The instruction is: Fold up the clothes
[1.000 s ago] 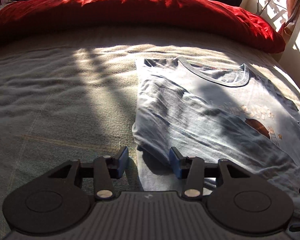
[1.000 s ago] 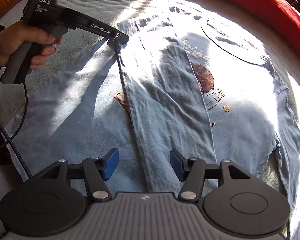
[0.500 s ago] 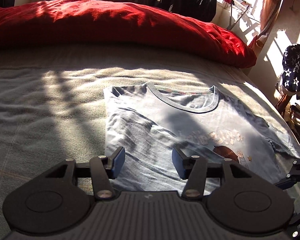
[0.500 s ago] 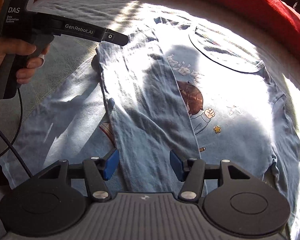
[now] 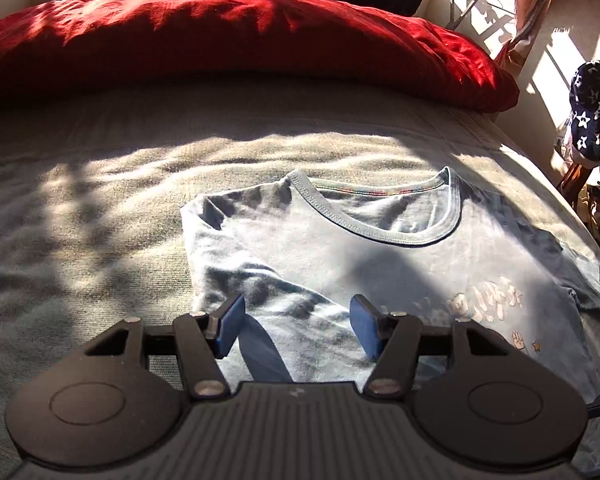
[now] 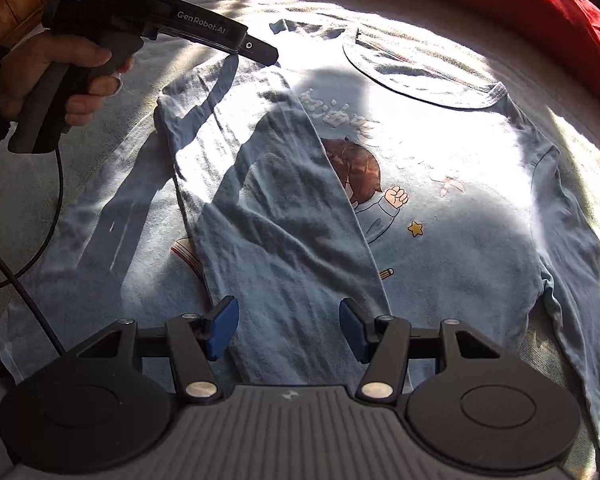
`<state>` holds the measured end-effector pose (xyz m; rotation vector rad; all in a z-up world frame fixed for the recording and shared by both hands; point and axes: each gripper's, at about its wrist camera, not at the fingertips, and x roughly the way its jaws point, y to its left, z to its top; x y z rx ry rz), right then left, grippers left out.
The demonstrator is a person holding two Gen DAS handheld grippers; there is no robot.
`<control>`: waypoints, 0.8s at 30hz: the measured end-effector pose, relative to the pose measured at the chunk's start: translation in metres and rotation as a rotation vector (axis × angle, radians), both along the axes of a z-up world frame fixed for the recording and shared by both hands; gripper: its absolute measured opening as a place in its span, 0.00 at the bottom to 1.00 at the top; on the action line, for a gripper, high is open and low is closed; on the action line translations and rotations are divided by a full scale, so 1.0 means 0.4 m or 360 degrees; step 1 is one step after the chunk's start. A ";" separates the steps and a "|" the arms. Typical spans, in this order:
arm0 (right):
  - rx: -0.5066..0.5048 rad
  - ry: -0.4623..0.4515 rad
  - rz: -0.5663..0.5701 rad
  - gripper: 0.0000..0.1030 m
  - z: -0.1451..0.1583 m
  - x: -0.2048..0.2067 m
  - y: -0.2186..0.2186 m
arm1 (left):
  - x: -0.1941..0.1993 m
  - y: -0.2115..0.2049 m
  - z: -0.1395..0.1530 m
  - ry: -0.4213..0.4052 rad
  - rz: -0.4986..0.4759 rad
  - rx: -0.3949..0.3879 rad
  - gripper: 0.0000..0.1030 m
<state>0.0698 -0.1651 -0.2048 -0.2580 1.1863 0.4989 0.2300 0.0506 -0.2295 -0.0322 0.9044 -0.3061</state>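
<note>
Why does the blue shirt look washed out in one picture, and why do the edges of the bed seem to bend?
Right wrist view: hard sunlight blows out the T-shirt near the collar, and the left gripper throws a dark shadow across the folded flap. Left wrist view: the shirt lies mostly in shade. Both views: fisheye lenses curve the bed and red duvet.

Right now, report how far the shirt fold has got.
Done: one side of the T-shirt is folded in as a flap across the print. In hand: nothing; left gripper and right gripper stand open above the cloth. Left: the opposite sleeve and the final fold.
</note>
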 end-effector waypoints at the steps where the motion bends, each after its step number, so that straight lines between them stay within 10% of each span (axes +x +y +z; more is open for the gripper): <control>1: -0.0002 0.0003 -0.0019 0.59 -0.001 -0.001 -0.008 | 0.014 0.007 -0.015 -0.0006 0.0031 0.0026 0.55; 14: 0.0060 0.0082 -0.0280 0.60 -0.017 -0.038 -0.095 | 0.071 -0.008 -0.031 0.0023 -0.0088 0.0112 0.61; 24: 0.0012 0.0061 -0.0281 0.58 -0.004 -0.125 -0.145 | -0.083 -0.078 0.073 0.0003 -0.0197 0.0080 0.61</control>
